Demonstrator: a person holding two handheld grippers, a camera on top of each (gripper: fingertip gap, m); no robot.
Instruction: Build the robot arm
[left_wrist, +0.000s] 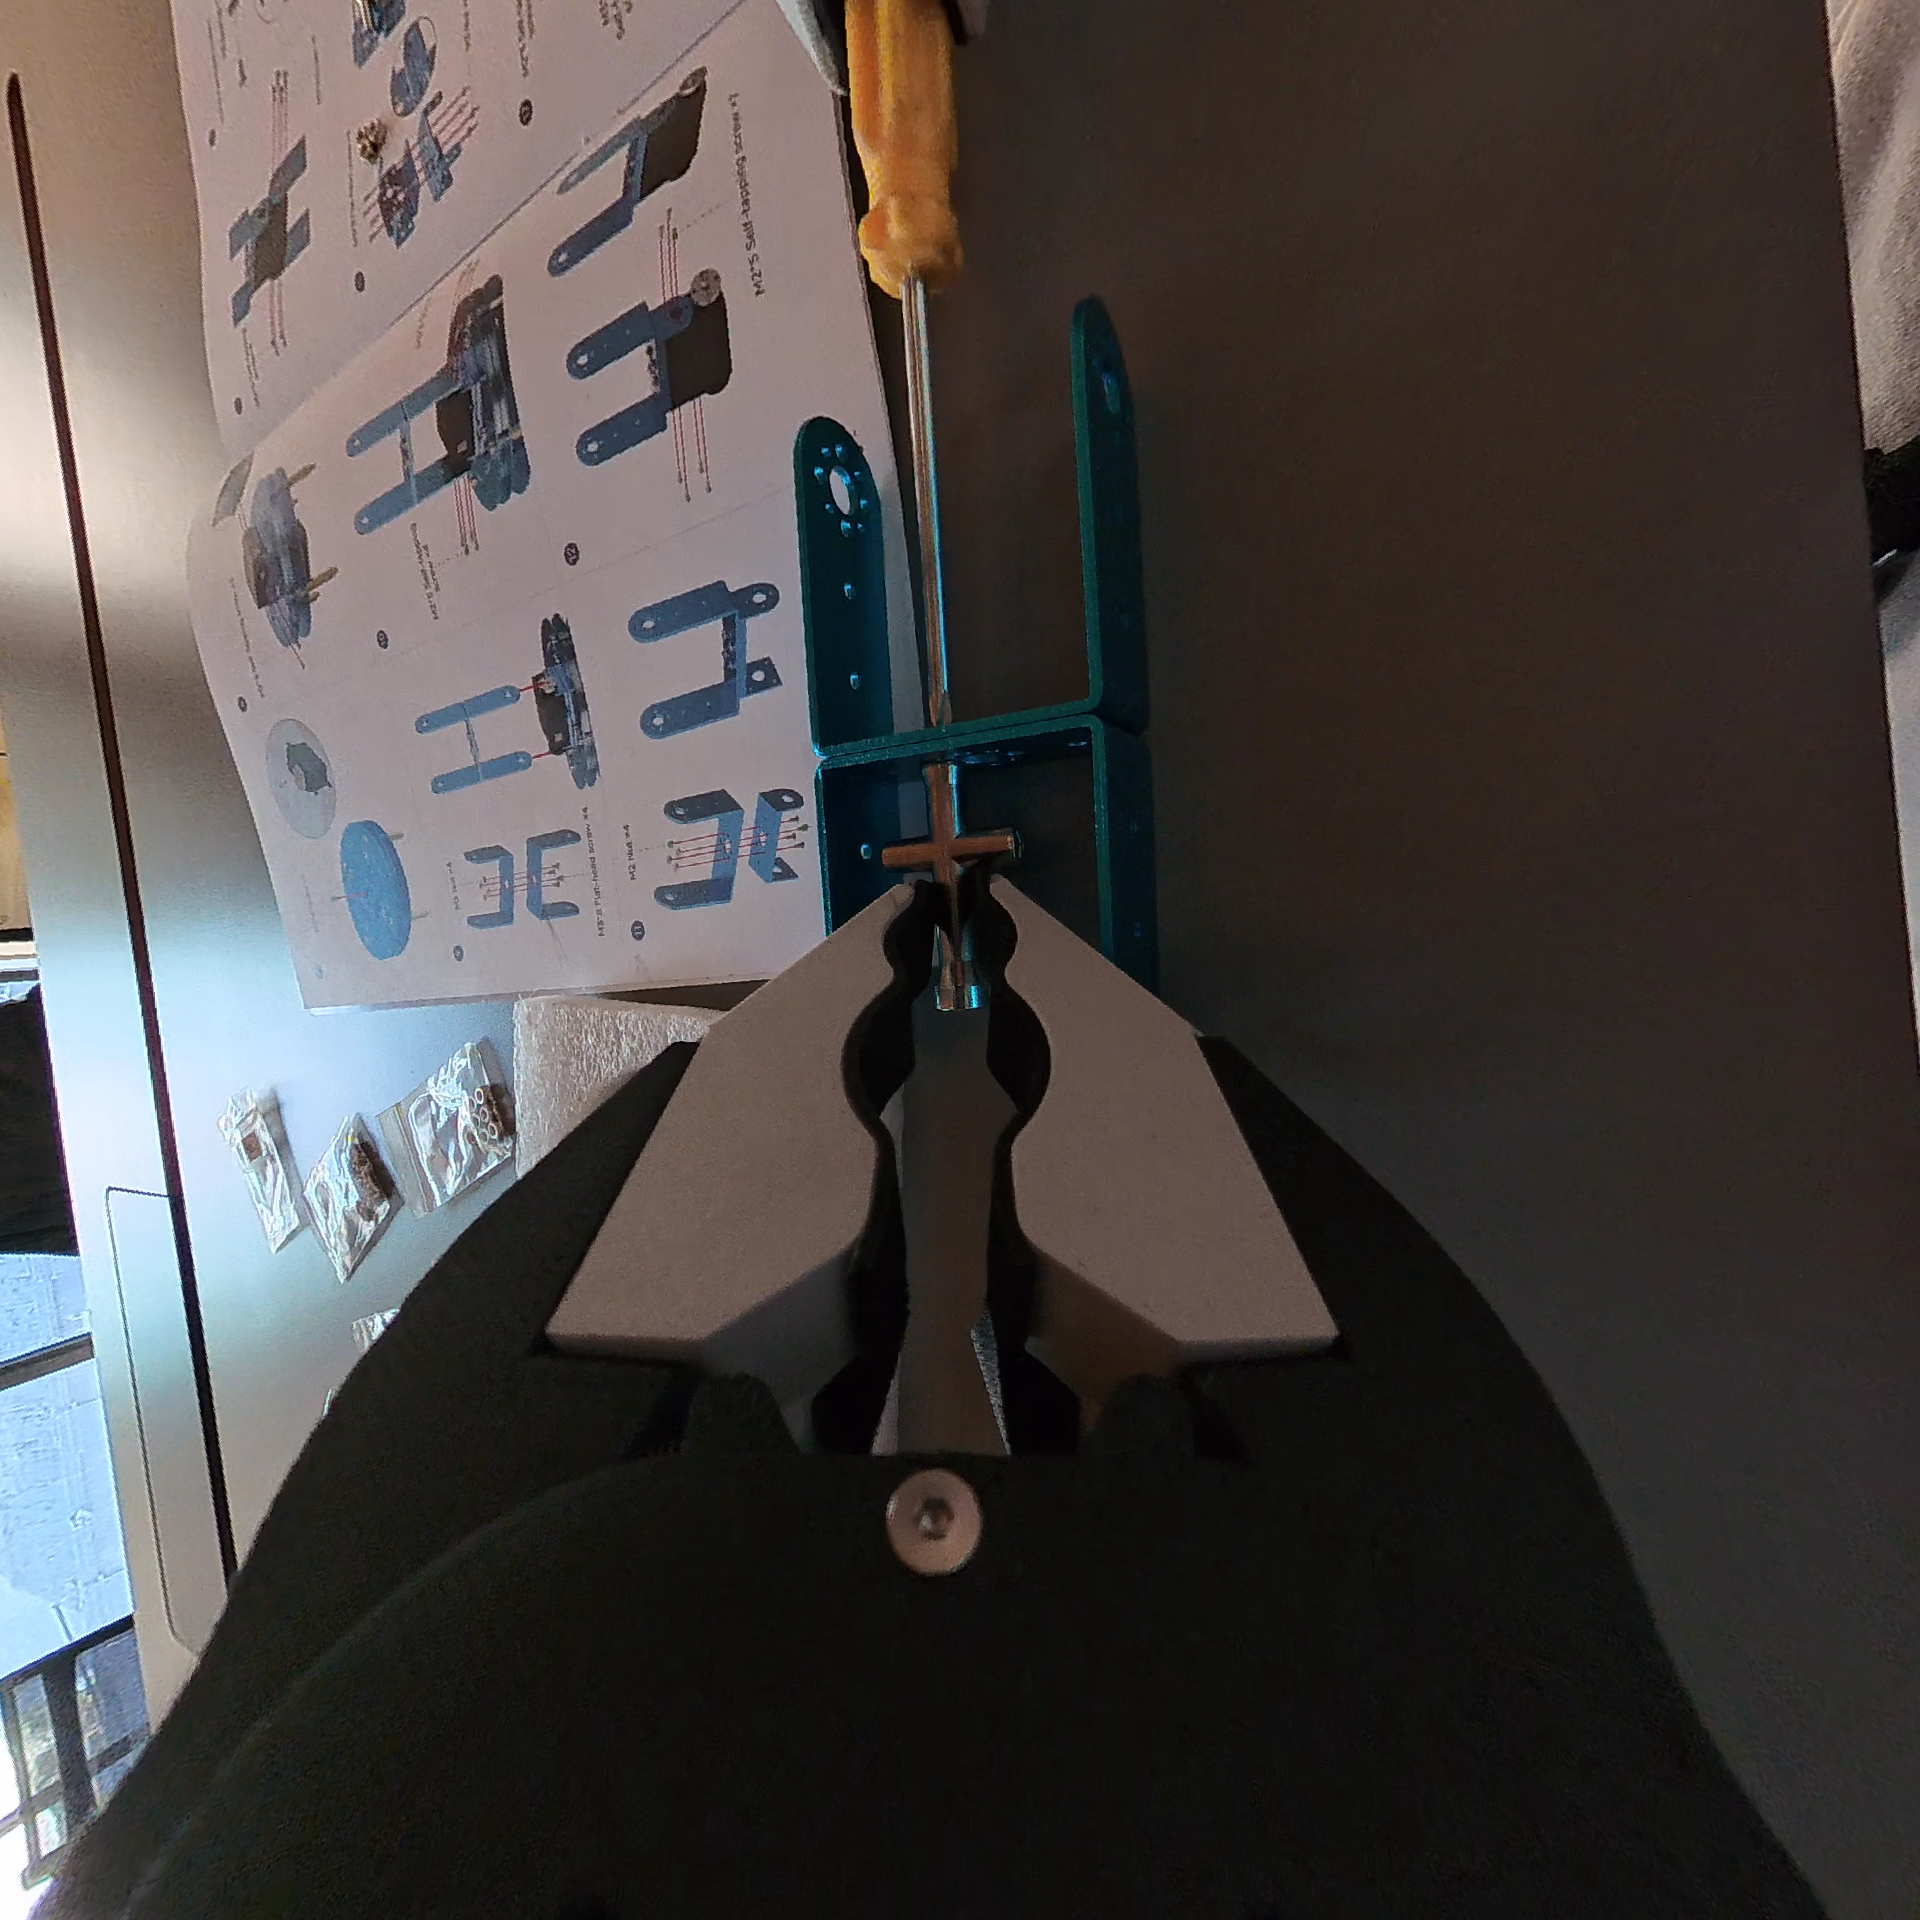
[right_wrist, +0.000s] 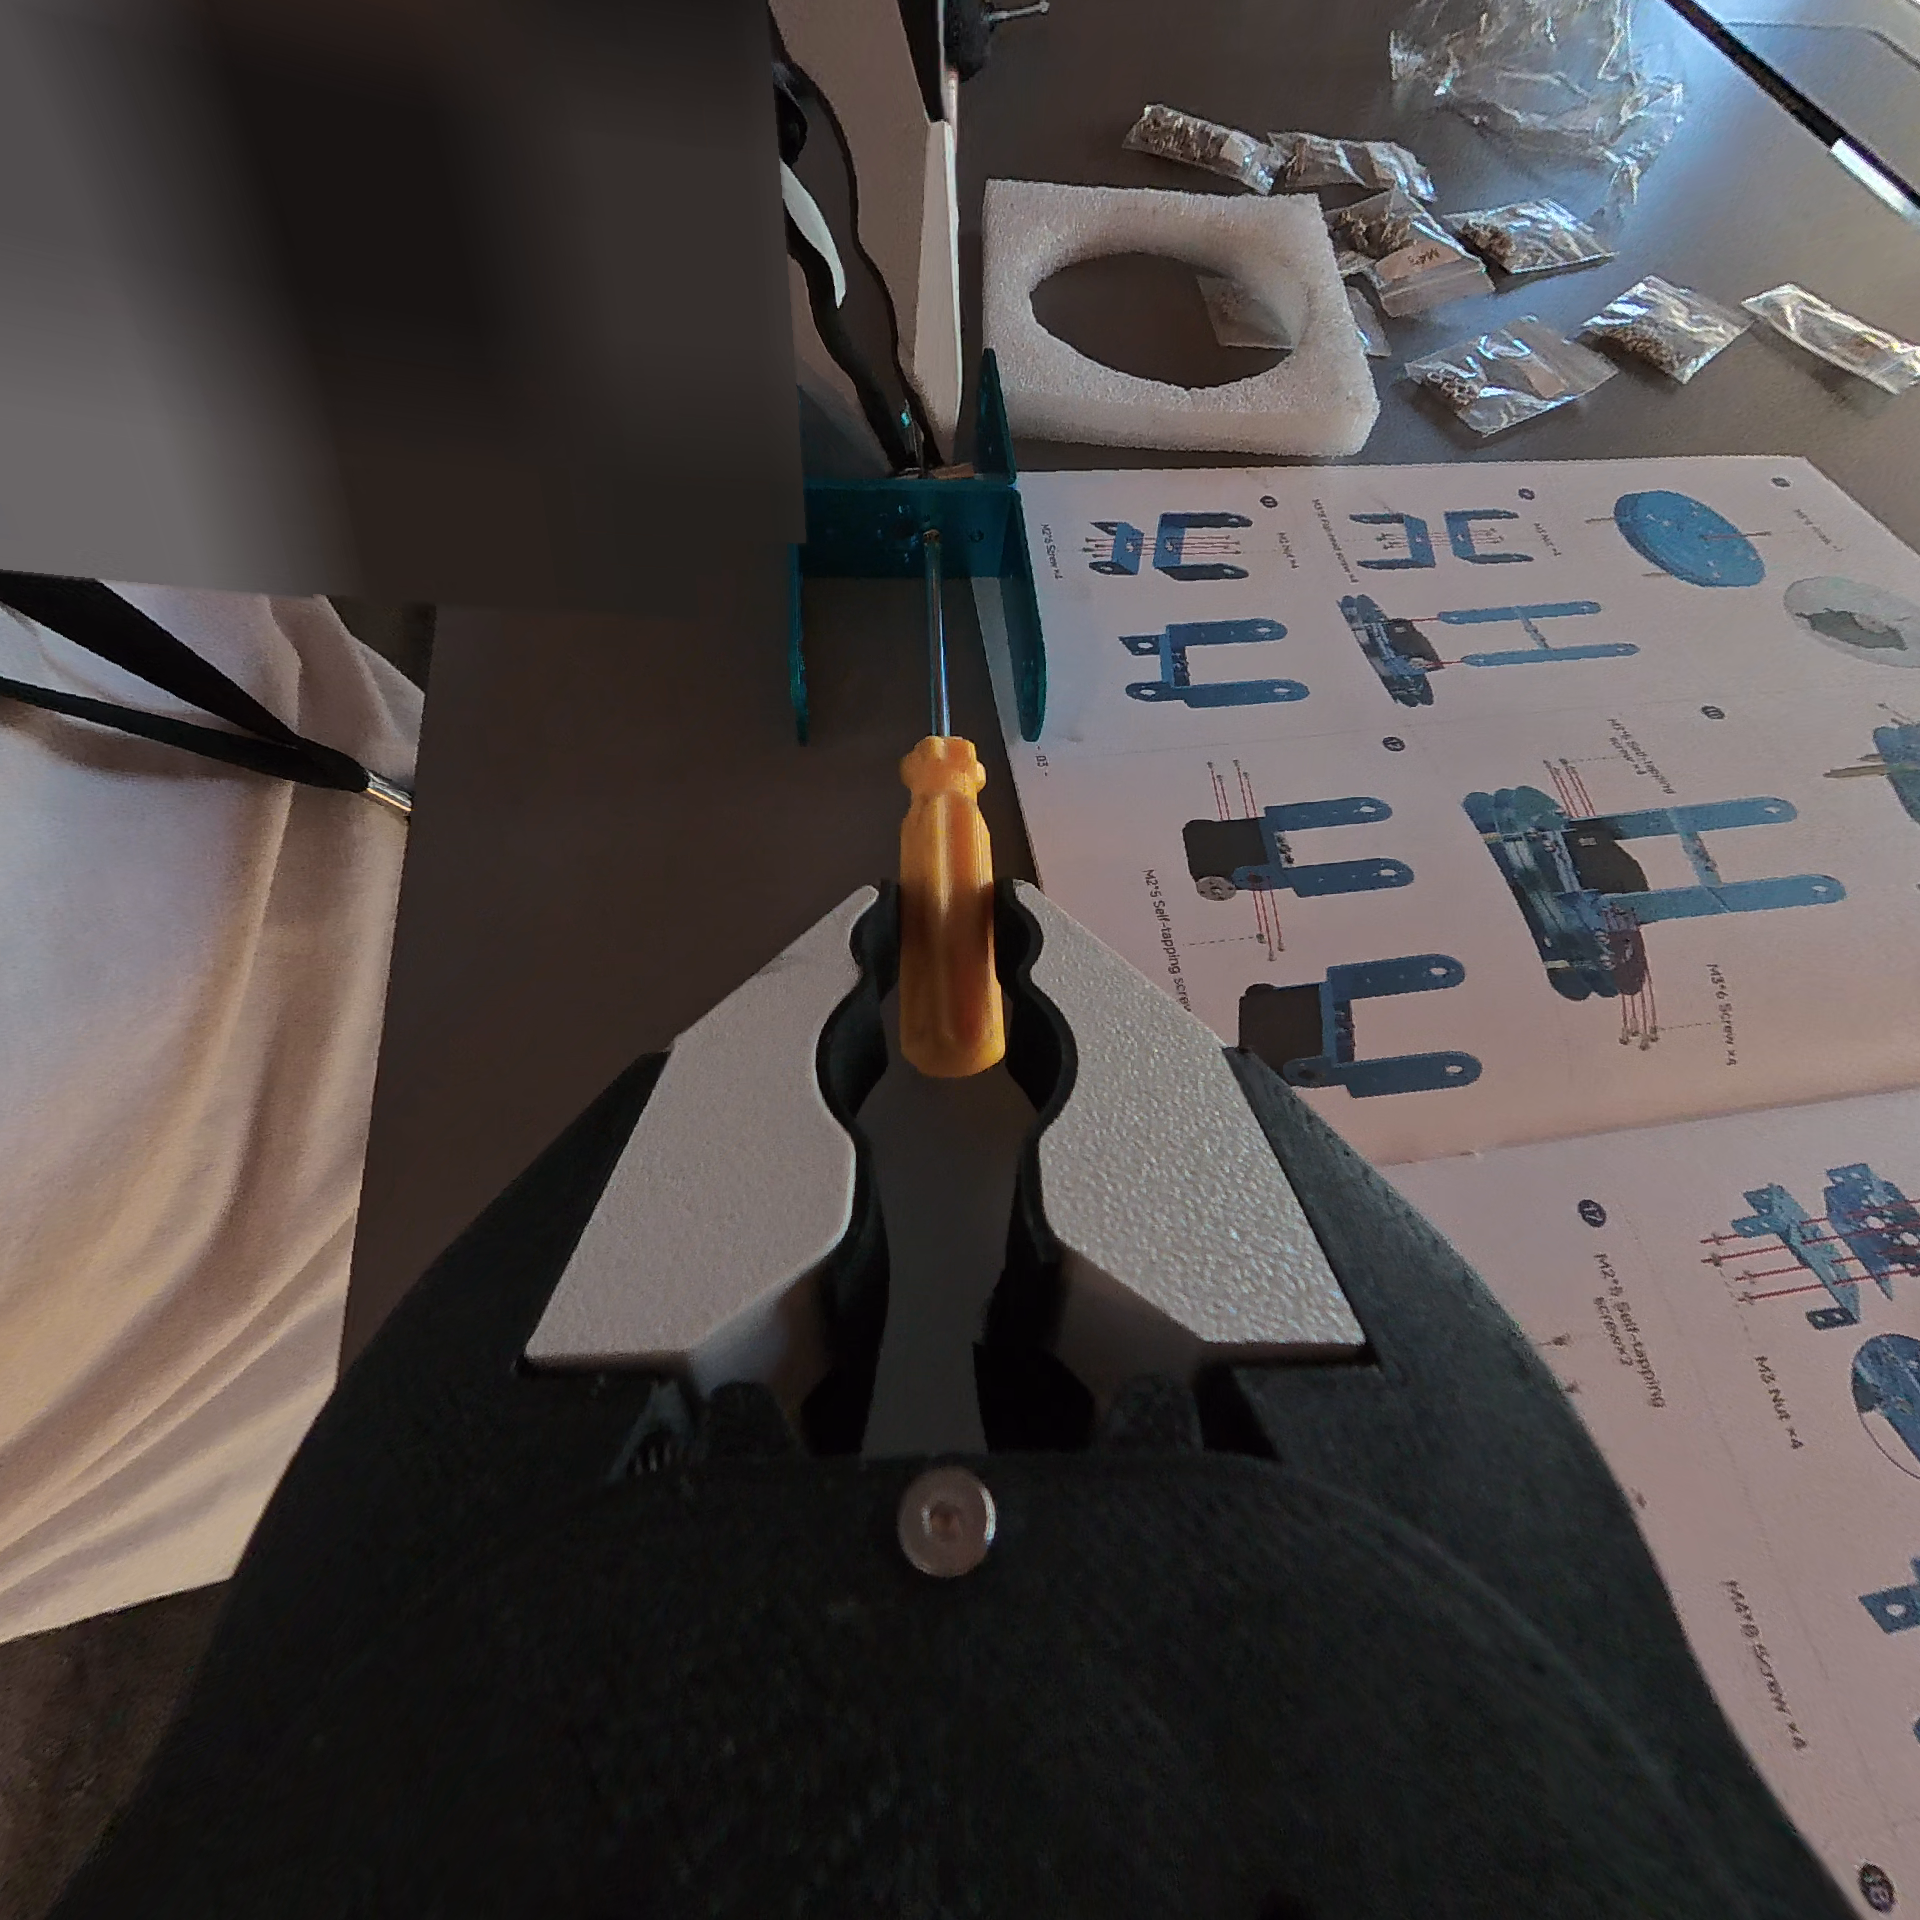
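Note:
My left gripper (left_wrist: 951, 883) is shut on a small silver cross-shaped socket wrench (left_wrist: 948, 852), one arm of which goes into the back wall of two teal U-shaped metal brackets (left_wrist: 1117, 582) joined back to back on the dark table. My right gripper (right_wrist: 943, 894) is shut on the yellow handle of a screwdriver (right_wrist: 945, 935). Its shaft reaches forward, and the tip meets the middle wall of the teal brackets (right_wrist: 987, 540). The screwdriver also shows in the left wrist view (left_wrist: 904, 156), coming from the far side to the same wall. The left gripper shows behind the brackets in the right wrist view (right_wrist: 914, 312).
An open instruction sheet (right_wrist: 1507, 779) with diagrams lies beside the brackets; it also shows in the left wrist view (left_wrist: 499, 499). A white foam square with a round hole (right_wrist: 1174, 395) and several small plastic bags of hardware (right_wrist: 1486, 239) lie beyond. A person's white clothing (right_wrist: 156, 1039) is at the left. My right fingertips sit around 12 centimetres from my left ones.

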